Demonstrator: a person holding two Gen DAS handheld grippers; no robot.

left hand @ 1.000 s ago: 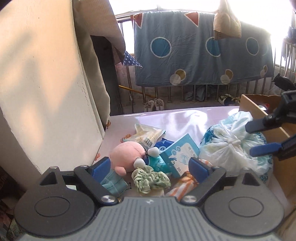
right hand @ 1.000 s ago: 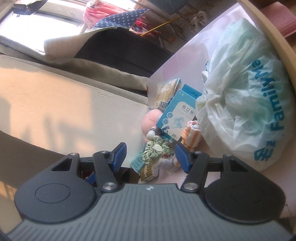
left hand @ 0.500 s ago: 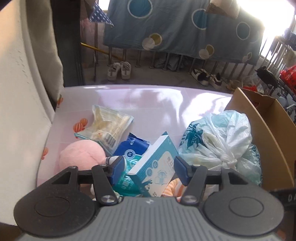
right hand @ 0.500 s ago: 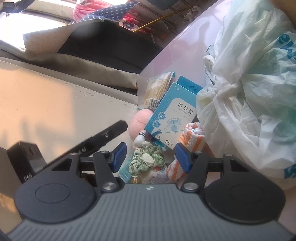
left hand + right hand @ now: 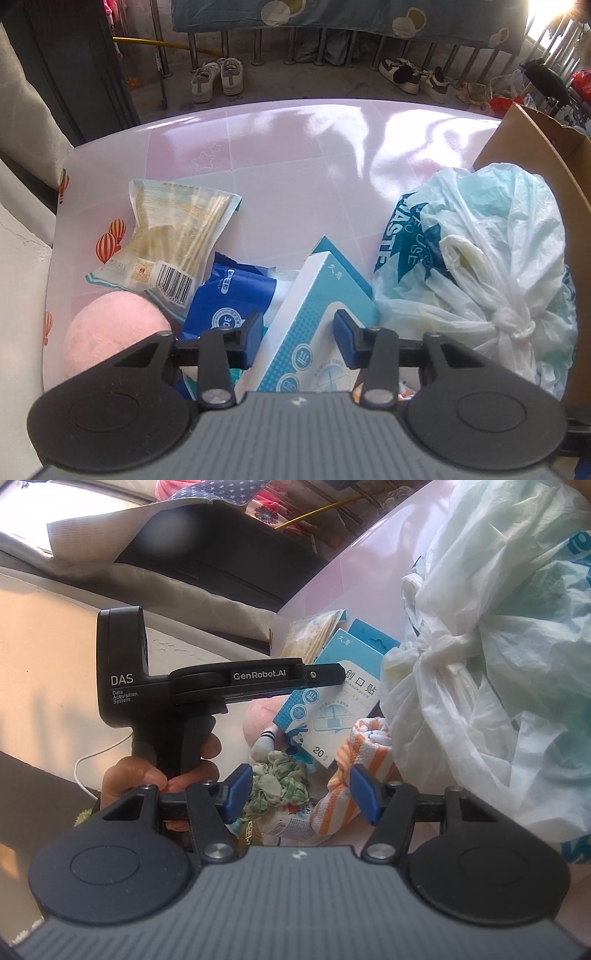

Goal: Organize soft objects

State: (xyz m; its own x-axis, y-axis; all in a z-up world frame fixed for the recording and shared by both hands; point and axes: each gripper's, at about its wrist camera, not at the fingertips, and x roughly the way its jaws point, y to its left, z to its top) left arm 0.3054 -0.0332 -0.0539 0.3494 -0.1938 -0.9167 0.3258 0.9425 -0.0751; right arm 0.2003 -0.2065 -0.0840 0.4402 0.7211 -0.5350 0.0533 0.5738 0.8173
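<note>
On the pink table lies a pile: a pink plush, a blue wipes pack, a blue-white plaster box, a cotton-swab packet and a tied white plastic bag. My left gripper is open, its fingers on either side of the plaster box. In the right wrist view my right gripper is open above a green scrunchie and an orange-striped rolled cloth. The left gripper's body reaches over the box.
A cardboard box stands at the right behind the bag. A cream wall borders the table's left. Beyond the far edge are shoes and a railing with a blue cloth.
My left gripper has risen and tilted down over the pile, closing in on the plaster box. My right gripper has moved closer to the scrunchie and striped cloth.
</note>
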